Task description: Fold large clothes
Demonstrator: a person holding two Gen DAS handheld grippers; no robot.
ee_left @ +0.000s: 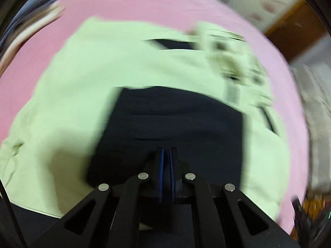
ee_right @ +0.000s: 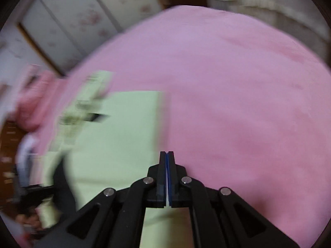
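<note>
- Left wrist view: my left gripper (ee_left: pixel 166 152) is closed with nothing visibly pinched, over a dark garment (ee_left: pixel 175 124) lying on the light green garment (ee_left: pixel 82 82) on the pink bed (ee_left: pixel 144 4).
- My right gripper (ee_right: pixel 167 155) is closed and empty at the green garment's edge.
- Folding looks partly done; more folds likely remain.

Light green garment (ee_left: pixel 128 76): matt cloth. Pink bedsheet (ee_right: pixel 238 95): smooth matt fabric. Left gripper (ee_left: pixel 166 155): matt black plastic, shiny metal pins.
</note>
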